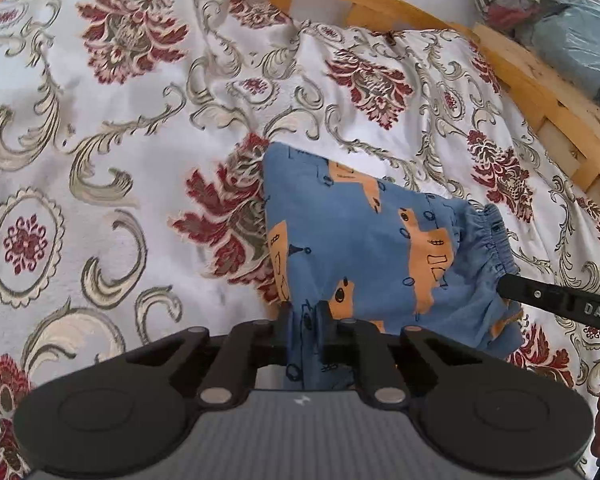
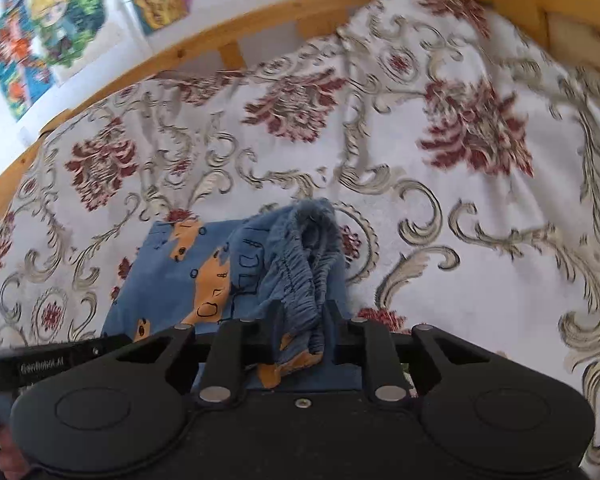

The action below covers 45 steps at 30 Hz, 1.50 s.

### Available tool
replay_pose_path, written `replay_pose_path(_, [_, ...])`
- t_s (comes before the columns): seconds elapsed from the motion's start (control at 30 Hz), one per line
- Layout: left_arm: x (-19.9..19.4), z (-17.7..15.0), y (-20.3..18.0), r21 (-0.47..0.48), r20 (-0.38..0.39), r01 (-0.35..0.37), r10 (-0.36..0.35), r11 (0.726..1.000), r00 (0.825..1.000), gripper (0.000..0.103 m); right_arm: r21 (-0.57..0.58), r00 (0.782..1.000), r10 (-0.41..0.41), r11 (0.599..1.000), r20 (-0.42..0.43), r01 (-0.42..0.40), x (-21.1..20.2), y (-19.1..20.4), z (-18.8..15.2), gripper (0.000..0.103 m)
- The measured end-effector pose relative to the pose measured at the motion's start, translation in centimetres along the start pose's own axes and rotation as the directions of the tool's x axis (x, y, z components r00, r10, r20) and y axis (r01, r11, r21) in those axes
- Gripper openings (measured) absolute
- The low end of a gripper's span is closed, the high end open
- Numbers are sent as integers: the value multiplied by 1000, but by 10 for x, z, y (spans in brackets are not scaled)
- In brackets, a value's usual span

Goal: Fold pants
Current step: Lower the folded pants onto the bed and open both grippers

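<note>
- Nearest in the left wrist view, bottom centre, the left gripper [image 1: 305, 316] is clamped on a bunched strip of the blue pants [image 1: 360, 240], its jaws drawn together with cloth between them.
- At bottom centre of the right wrist view, the right gripper [image 2: 300, 316] is pinched on the gathered elastic waistband [image 2: 300, 276], which rises bunched and lifted above the fingers.
- Each tool intrudes on the other's picture: the right one enters the left view from the lower right edge, and the left one crosses the lower left of the right view, with part of a hand [image 2: 4, 452] behind it.
- One garment is in play: a single small pair of pants, blue with orange shapes and dark line drawings, lying at centre frame on the floral bedspread [image 1: 100, 160].
- The pants look already doubled into a compact, roughly square panel with a crisp edge to the upper left; with both ends gripped, a further fold appears to be under way, not yet laid flat.
- What seems left is to bring the held edges over, set them down and smooth the bundle.
- Farther off, one wooden bed rail [image 1: 540, 92] curves along the top of the frame.
- Beyond it, upper right of the left view, sits one heap of clothing [image 1: 560, 12]; three colourful wall pictures [image 2: 56, 20] show at the upper left of the right view.
</note>
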State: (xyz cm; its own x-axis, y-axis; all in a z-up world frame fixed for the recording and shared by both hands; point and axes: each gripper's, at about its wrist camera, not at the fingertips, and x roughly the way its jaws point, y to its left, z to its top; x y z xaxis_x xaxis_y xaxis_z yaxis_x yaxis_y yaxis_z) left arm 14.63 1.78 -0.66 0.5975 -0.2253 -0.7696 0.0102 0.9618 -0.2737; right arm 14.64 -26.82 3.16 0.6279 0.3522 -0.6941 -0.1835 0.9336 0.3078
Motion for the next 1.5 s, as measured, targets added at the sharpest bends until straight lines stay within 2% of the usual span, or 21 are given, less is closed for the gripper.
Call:
replay_pose_path(0.1, [7, -5, 10, -21, -20, 3, -3, 1000, 1000, 16, 22, 999, 4, 1000, -41, -3, 8, -7, -8, 22])
replay_pose_path(0.2, [6, -9, 17, -4, 1, -6, 6, 1000, 1000, 34, 60, 998, 19, 998, -54, -16, 10, -19, -17, 21])
replay_pose_path(0.3, [-9, -11, 13, 64, 32, -44, 42, 997, 999, 41, 57, 999, 39, 998, -30, -37, -1, -24, -20, 41])
replay_pose_path(0.33, [-15, -10, 11, 77, 50, -55, 52, 995, 997, 41, 41, 1000, 28, 999, -9, -27, -8, -24, -20, 53])
replay_pose_path(0.4, [-27, -6, 7, 113, 99, -55, 44, 992, 994, 42, -53, 999, -17, 998, 45, 19, -19, -17, -18, 56])
replay_pose_path(0.47, [-33, 5, 0, 154, 152, -33, 10, 988, 988, 52, -142, 996, -25, 989, 81, 36, -21, -5, -11, 56])
replay_pose_path(0.5, [-34, 13, -7, 186, 179, -14, -20, 983, 984, 63, -188, 996, -17, 982, 92, 34, -18, 2, -6, 56])
replay_pose_path(0.6, [-25, 33, -30, 312, 217, 60, -132, 948, 967, 65, -371, 991, 25, 928, 128, 24, -3, 32, 3, 54])
replay_pose_path(0.7, [6, 44, -43, 401, 166, 113, -193, 909, 967, 65, -488, 994, 50, 873, 95, 3, 18, 52, 6, 43])
replay_pose_path(0.8, [41, 50, -38, 394, 85, 124, -170, 911, 982, 66, -488, 998, 18, 873, 61, 14, 36, 48, 7, 43])
replay_pose_path(0.9, [58, 47, -20, 365, 77, 76, -112, 928, 991, 83, -474, 999, -19, 880, 37, 35, 46, 33, 2, 44])
replay_pose_path(0.93, [61, 45, -12, 349, 70, 66, -96, 935, 993, 93, -461, 999, -22, 886, 33, 35, 48, 26, -2, 49])
replay_pose_path(1.0, [66, 40, 4, 288, 44, 54, -70, 956, 997, 102, -432, 999, -11, 902, 37, 26, 49, 12, -7, 56])
replay_pose_path(1.03, [66, 37, 13, 262, 28, 72, -83, 962, 996, 102, -418, 999, -27, 908, 34, 39, 50, 9, -10, 72])
replay_pose_path(1.07, [65, 36, 18, 253, 32, 80, -91, 964, 995, 102, -392, 999, -32, 919, 22, 38, 50, 3, -12, 78])
replay_pose_path(1.13, [54, 35, 19, 241, 52, 65, -80, 968, 995, 102, -305, 1000, 3, 952, 27, 5, 42, -9, -12, 78])
replay_pose_path(1.23, [32, 31, 15, 234, 133, 30, -62, 972, 989, 103, -328, 994, -24, 943, 103, 57, 20, -6, -17, 83])
replay_pose_path(1.3, [16, 27, 11, 233, 223, 8, -61, 972, 973, 103, -351, 989, -24, 934, 143, 73, 8, 1, -21, 89])
replay_pose_path(1.37, [6, 26, 1, 256, 288, 3, -79, 967, 954, 103, -378, 989, 14, 925, 148, 44, 1, 10, -26, 95])
replay_pose_path(1.43, [1, 25, -11, 313, 300, 36, -135, 949, 945, 103, -416, 989, 34, 909, 142, 29, 0, 21, -32, 96])
replay_pose_path(1.5, [8, 25, -25, 386, 244, 75, -180, 919, 953, 103, -444, 989, 57, 896, 135, 9, 1, 30, -38, 96])
